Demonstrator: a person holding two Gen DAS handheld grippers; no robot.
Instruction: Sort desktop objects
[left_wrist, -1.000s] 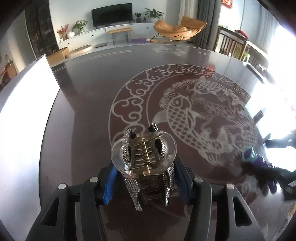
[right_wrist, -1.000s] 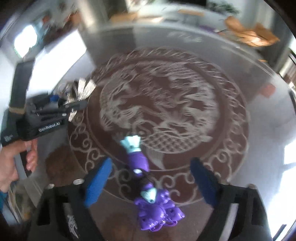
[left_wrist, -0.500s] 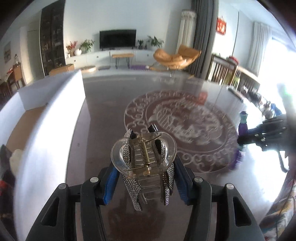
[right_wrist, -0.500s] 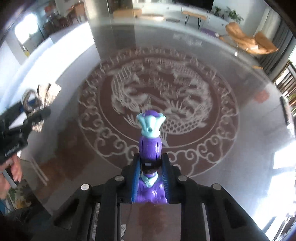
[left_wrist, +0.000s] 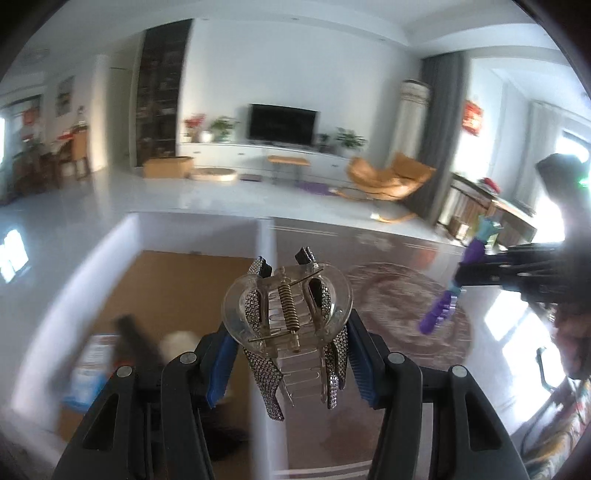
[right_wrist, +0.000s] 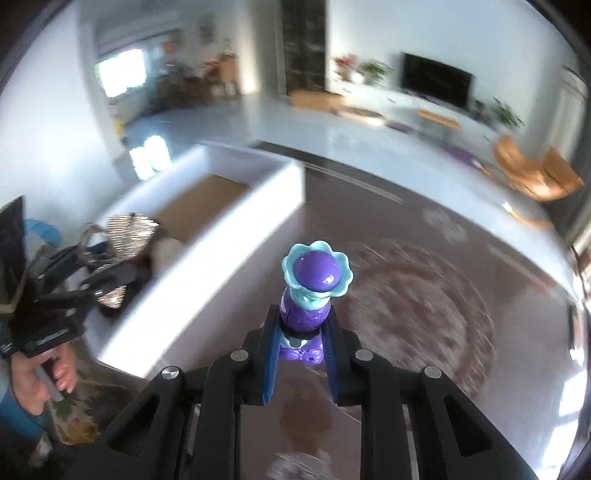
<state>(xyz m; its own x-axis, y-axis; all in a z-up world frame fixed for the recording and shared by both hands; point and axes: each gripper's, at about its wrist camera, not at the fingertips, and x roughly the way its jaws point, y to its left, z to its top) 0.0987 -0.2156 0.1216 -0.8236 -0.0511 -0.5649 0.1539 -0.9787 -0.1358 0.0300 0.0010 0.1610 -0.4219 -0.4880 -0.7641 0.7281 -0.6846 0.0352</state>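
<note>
Daylight is flooding in from the bright windows (left_wrist: 570, 147), blowing out the right edge and glaring off the glossy dark patterned table (right_wrist: 424, 314), while motion blur is smearing both fisheye-bent views beyond their sharp centres.

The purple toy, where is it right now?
The purple toy is clamped in the right gripper, held above the dark patterned table, right of the white box.
</note>
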